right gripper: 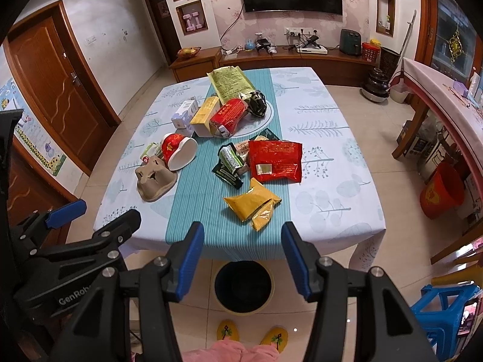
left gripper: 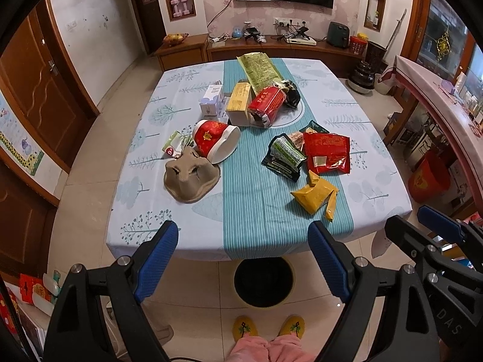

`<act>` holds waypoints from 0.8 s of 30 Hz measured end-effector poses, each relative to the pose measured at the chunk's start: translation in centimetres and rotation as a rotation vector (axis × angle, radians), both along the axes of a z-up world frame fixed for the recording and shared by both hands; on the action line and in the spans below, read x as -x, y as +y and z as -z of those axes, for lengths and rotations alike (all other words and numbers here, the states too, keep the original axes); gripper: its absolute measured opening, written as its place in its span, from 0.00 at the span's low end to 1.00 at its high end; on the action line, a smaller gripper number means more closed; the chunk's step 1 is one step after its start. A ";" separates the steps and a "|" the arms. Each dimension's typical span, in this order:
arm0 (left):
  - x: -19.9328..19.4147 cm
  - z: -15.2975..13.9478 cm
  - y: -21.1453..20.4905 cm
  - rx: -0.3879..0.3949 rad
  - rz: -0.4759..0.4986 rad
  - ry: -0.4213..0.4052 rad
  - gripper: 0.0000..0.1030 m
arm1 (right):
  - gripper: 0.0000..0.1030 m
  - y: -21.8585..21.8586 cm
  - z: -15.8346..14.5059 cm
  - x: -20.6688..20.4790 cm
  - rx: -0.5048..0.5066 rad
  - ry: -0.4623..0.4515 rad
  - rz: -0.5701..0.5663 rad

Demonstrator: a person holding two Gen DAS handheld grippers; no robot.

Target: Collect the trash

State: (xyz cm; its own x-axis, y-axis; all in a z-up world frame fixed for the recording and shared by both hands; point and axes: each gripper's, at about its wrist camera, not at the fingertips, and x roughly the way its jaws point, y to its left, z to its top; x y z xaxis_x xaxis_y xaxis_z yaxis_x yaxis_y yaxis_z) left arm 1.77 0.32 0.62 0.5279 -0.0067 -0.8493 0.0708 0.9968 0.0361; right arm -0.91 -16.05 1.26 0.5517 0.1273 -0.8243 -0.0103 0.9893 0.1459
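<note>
Clothed table (left gripper: 377, 181) strewn with wrappers (left gripper: 327, 152)

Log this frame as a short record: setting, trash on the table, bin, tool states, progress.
setting: table with patterned cloth, in a living room
trash: yellow pouch, red packet, egg carton piece, red cup on its side, boxes, green bag
bin: black bin on the floor at the near table edge
left tool: open, empty
right tool: open, empty
progress: nothing picked up yet
</note>
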 end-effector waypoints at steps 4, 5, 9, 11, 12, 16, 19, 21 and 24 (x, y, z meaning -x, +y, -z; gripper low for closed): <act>-0.5 0.0 0.0 0.000 0.000 0.012 0.84 | 0.52 0.0 0.0 -0.1 0.002 -0.001 -0.002; -0.7 0.0 0.0 0.000 0.000 0.013 0.84 | 0.52 0.0 0.1 -0.1 0.001 -0.001 -0.003; 0.0 0.3 0.0 -0.003 0.001 0.009 0.84 | 0.52 0.0 0.1 -0.1 0.001 -0.002 -0.003; -0.1 0.2 0.0 -0.005 0.003 0.008 0.84 | 0.52 -0.1 0.1 -0.1 0.001 -0.002 -0.003; -0.2 0.2 0.0 -0.005 0.003 0.008 0.84 | 0.52 -0.1 0.1 -0.2 0.001 -0.002 -0.003; -0.1 0.4 0.1 -0.002 0.001 0.003 0.84 | 0.52 -0.1 0.1 -0.2 0.000 -0.003 -0.003; -0.3 0.4 0.1 -0.003 -0.001 0.004 0.84 | 0.52 -0.2 0.2 -0.1 0.000 -0.003 -0.005; -0.4 0.4 0.3 -0.002 -0.005 0.003 0.84 | 0.52 -0.2 0.4 0.1 0.000 -0.004 -0.005; -0.7 0.5 0.6 -0.002 -0.013 0.004 0.84 | 0.52 -0.1 -0.9 -0.9 0.000 -0.006 -0.014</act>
